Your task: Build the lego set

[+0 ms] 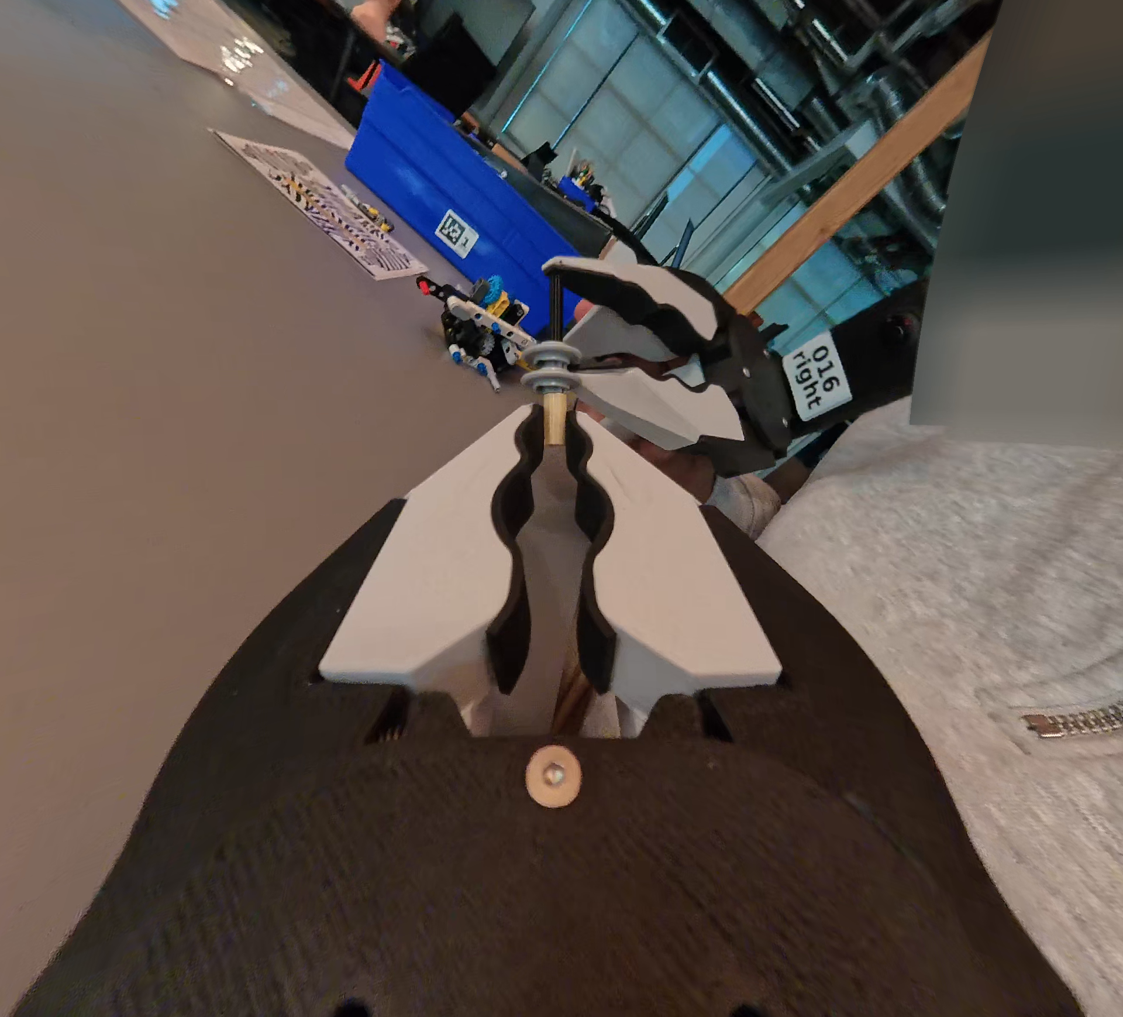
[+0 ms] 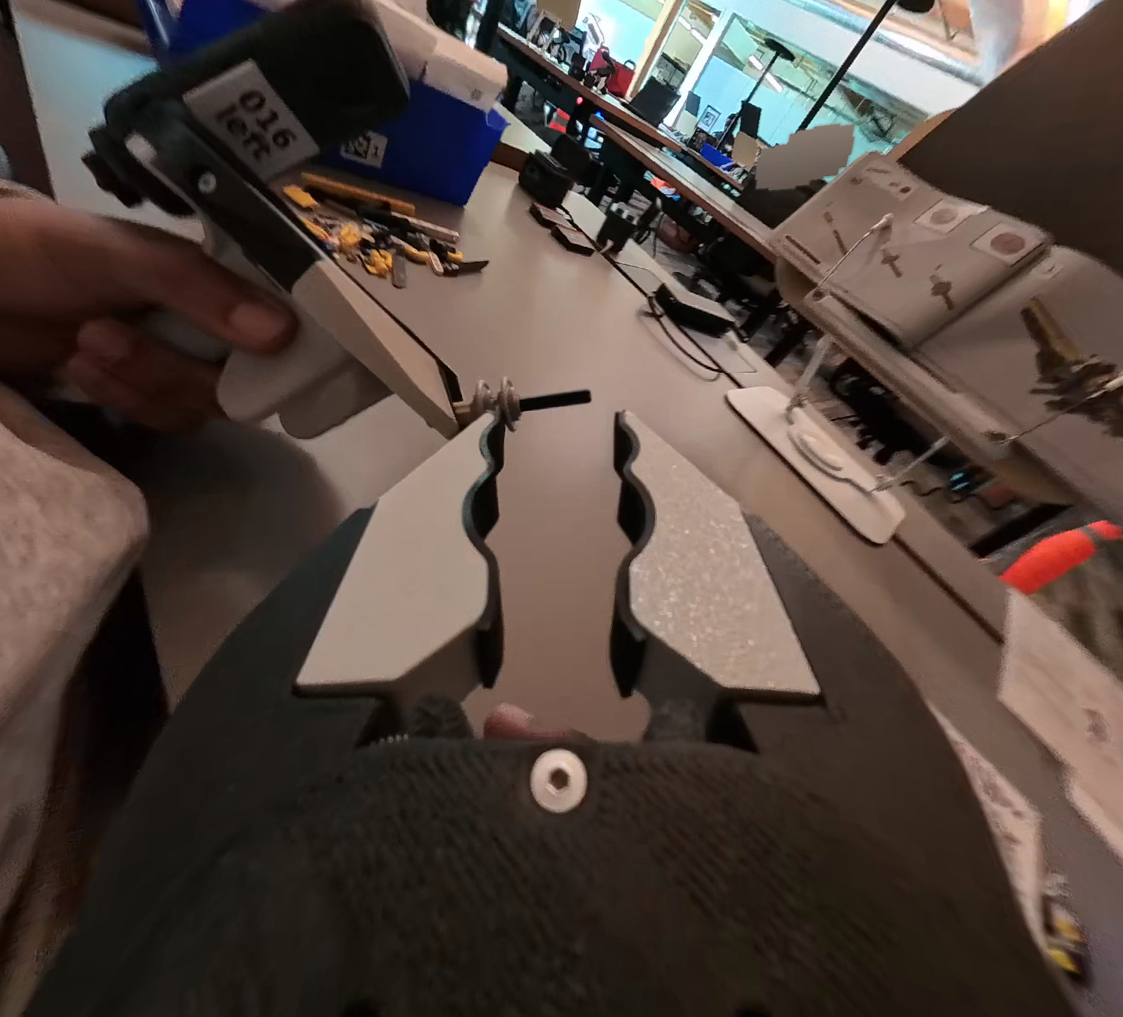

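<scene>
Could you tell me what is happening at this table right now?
A person is building a Lego set with two handheld grippers. The left gripper is shut on a tan bush at one end of a black axle that carries two grey pulley wheels. The right gripper is open, its fingers straddling the axle by the wheels. The partly built model sits on the table beside a blue bin.

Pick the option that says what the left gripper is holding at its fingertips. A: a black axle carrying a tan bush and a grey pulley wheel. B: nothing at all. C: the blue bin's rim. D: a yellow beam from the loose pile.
A: the left gripper is pinched on the tan bush of the black axle, with the grey pulley wheel just beyond its tips.
</scene>
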### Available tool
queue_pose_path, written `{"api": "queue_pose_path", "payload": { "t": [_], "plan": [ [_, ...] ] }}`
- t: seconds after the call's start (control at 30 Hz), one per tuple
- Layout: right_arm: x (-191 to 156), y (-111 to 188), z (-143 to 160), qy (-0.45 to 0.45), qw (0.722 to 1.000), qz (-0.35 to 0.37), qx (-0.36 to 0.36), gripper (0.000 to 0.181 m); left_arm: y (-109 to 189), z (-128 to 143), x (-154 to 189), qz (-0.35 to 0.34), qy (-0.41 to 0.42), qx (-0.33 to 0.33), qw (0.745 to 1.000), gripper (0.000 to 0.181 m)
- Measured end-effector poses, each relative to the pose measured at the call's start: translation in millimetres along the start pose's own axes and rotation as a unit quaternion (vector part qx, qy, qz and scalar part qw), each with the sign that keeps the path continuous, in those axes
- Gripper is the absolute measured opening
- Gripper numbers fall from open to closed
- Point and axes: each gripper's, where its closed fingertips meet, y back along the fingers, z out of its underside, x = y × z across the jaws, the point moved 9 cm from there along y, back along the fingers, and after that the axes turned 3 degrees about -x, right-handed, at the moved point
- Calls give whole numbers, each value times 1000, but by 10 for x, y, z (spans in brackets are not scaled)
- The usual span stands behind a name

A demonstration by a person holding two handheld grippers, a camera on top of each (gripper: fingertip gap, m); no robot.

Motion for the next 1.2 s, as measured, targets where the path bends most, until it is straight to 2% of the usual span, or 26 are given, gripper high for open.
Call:
{"api": "queue_pose_path", "payload": {
  "t": [0.1,0.3,0.5,0.67,0.87,1.2],
  "plan": [
    [-9,13,22,61,998,31,0,46,-7,8,-16,-6,9,-13,1000,3],
    [-118,51,101,137,990,30,25,28,-24,29,-15,-11,8,-38,999,3],
    [-52,48,163,43,999,-11,18,38,-29,43,-30,-16,12,-57,998,3],
    [-32,46,235,-14,997,-77,1,30,-37,65,-84,-3,45,-100,994,3],
    [-85,38,234,25,996,-79,-16,28,-24,77,-117,0,51,-131,990,3],
    [-82,99,144,59,995,-78,-1,28,-30,68,-65,27,25,-128,991,2]
  ]
}}
